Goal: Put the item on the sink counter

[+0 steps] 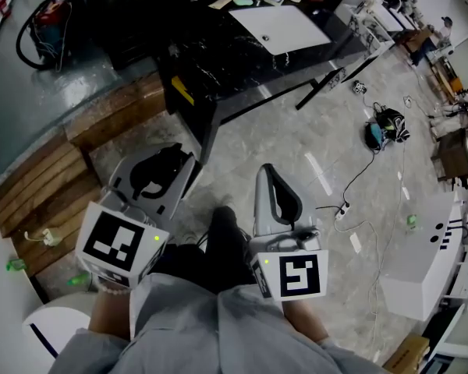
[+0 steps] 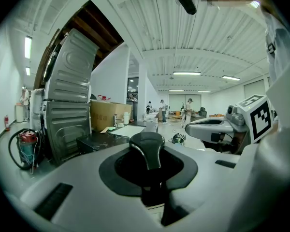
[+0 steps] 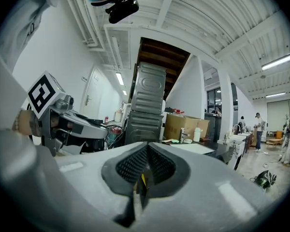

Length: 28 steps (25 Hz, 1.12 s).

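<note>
Left gripper (image 1: 165,166) fingers part-open, tight on a black curved item (image 2: 147,146); right gripper (image 3: 144,173) fingers fully together.

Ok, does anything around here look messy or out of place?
Yes: a power strip and its loose cable trail across the open floor toward a black bundle lying there, a likely trip hazard. Nothing looks spilled or broken.

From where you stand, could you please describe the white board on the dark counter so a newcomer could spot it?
Find the black marbled counter at the top of the head view. Toward its right end lies a flat white rectangular board. It is the only large pale sheet there; the things beyond it are small clutter.
</note>
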Tool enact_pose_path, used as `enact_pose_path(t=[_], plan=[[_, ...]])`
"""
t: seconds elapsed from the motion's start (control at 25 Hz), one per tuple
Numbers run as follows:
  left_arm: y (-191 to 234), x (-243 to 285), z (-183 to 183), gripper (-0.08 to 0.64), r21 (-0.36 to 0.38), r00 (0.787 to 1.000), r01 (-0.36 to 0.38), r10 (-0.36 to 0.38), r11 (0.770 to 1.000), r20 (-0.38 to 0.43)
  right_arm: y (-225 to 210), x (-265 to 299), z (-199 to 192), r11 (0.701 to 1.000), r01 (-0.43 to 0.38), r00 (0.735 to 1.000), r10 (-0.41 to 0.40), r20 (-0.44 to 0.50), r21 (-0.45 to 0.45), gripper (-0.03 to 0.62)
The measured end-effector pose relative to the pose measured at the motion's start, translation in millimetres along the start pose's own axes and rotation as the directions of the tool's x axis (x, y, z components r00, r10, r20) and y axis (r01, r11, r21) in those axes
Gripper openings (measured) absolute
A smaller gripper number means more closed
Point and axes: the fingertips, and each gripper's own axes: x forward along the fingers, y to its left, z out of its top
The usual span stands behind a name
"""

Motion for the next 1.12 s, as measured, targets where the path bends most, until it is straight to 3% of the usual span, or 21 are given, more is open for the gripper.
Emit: enact_pose_path(t=[0.52,1.12], plan=[[17.5,50.7,12.3,0.076,-0.036,0.999,-0.052,0.051,0.998,-0.008,-37.1,48.2,-6.7,0.999,-0.051,0.999,0.051,0.005,-0.001,-0.002],[51.2,153.3,43.2,0.077,-0.069,0.986,-0.165,0.164,0.984,-0.028,-123.2,142.3,-15.2,0.987,-0.161,0.987,0.161,-0.003,0.02,-0.002]])
